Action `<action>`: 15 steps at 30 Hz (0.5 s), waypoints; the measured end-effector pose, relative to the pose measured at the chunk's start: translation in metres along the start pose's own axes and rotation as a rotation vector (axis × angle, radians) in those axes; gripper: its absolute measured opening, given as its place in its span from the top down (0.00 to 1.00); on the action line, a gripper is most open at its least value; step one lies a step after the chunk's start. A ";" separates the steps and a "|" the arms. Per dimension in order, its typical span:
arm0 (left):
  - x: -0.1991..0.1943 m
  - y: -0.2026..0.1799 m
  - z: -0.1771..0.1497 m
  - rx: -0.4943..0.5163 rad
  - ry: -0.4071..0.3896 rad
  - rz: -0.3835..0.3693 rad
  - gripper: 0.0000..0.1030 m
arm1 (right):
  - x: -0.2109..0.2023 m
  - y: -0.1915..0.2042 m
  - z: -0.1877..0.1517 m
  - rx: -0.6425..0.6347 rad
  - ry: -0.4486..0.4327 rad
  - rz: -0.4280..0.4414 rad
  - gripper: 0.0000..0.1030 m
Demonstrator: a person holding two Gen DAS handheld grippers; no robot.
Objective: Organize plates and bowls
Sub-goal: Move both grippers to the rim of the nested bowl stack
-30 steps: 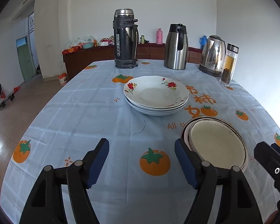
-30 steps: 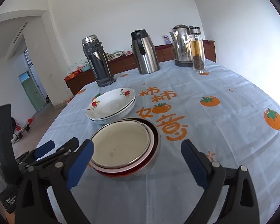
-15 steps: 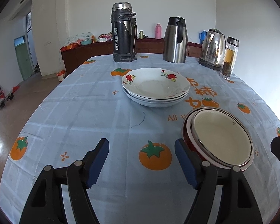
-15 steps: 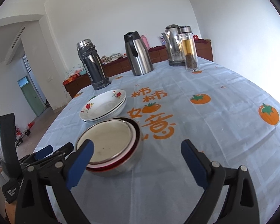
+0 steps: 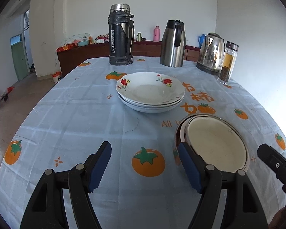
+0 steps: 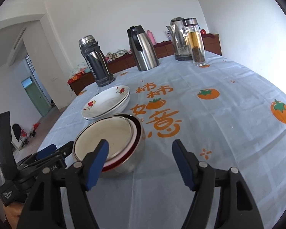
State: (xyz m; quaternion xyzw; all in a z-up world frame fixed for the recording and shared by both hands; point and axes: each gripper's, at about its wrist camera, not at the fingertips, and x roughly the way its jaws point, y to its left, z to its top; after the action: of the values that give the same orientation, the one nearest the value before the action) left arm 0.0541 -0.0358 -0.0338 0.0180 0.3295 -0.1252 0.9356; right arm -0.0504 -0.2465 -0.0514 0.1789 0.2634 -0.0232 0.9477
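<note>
A stack of white plates with red flowers sits mid-table; it also shows in the right wrist view. A stack of nested metal bowls with a cream inside stands nearer, to the right; it shows in the right wrist view too. My left gripper is open and empty above the cloth, its right finger beside the bowls' near-left rim. My right gripper is open and empty, its left finger in front of the bowls. The left gripper shows left of the bowls.
At the table's far side stand a black thermos, a steel carafe, an electric kettle and a glass tea bottle. The tablecloth is pale blue with orange fruit prints. A wooden sideboard lies beyond.
Both grippers have shifted slightly over the table and stay open. The right gripper has come lower and closer to the bowls. Plates and bowls have not moved.
</note>
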 end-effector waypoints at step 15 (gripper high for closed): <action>0.004 0.003 0.017 -0.083 -0.037 -0.123 0.28 | 0.012 -0.002 0.013 0.016 -0.014 0.043 0.31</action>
State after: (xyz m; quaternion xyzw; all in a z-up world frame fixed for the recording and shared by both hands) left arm 0.0682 -0.0359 -0.0237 -0.0434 0.3175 -0.1688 0.9321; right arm -0.0337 -0.2521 -0.0474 0.1918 0.2528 -0.0064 0.9483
